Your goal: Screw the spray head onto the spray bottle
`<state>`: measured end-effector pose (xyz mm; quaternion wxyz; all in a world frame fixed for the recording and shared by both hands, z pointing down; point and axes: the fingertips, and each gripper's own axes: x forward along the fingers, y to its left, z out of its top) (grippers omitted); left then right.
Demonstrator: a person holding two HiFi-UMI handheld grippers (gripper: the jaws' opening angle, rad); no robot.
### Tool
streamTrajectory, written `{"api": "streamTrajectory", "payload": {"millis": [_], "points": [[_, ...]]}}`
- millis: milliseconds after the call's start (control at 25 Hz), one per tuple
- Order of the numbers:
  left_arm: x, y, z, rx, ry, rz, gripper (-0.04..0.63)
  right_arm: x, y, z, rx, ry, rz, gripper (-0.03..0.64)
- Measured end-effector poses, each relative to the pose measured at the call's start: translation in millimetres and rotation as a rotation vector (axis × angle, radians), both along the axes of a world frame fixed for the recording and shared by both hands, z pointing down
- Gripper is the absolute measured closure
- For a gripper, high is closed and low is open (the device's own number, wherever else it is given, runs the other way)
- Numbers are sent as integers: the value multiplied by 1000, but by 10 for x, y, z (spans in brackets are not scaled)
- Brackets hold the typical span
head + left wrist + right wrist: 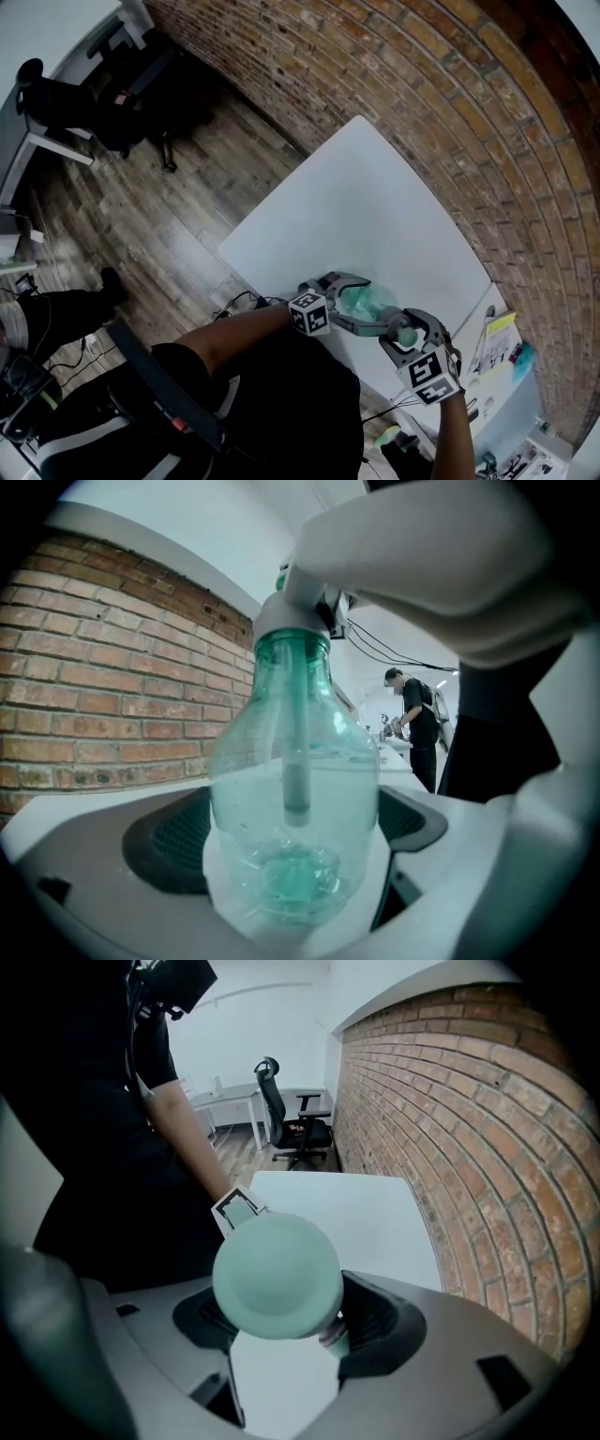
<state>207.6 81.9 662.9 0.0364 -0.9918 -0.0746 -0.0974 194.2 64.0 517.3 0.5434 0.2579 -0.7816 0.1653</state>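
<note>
1. The left claw [295, 860] is clamped on the lower body of the clear, green-tinted plastic spray bottle [248, 761].
2. The right claw [281, 1327] is closed around the pale green, round-topped spray head [277, 1274].
3. The head sits on the bottle's neck, and its dip tube [296, 752] hangs inside.
4. Both claws hold the bottle between them, above the near edge of the white desk [356, 206].

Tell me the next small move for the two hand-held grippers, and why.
Probably twist the spray head a short turn with the right hand-held gripper while the left hand-held gripper steadies the spray bottle. The head is already seated on it, its tube inside, and each gripper is shut on its part.
</note>
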Motion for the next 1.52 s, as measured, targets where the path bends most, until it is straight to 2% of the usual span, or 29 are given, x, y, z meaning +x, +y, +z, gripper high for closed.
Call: {"api": "streamTrajectory", "payload": {"millis": [120, 280, 880, 1040, 1360, 1520], "points": [[2, 9, 50, 18, 3, 9, 41, -9, 7, -8, -8, -17, 39, 328], [-5, 11, 13, -15, 28, -2, 41, -24, 15, -17, -12, -29, 81, 328], [20, 6, 91, -35, 12, -8, 41, 7, -19, -18, -21, -33, 225, 328], [14, 16, 120, -13, 4, 5, 41, 18, -30, -23, -25, -31, 307, 328], [36, -3, 79, -41, 21, -13, 41, 53, -46, -20, -22, -32, 460, 328], [25, 19, 138, -33, 1, 3, 41, 83, -37, 18, -36, -32, 546, 328]]}}
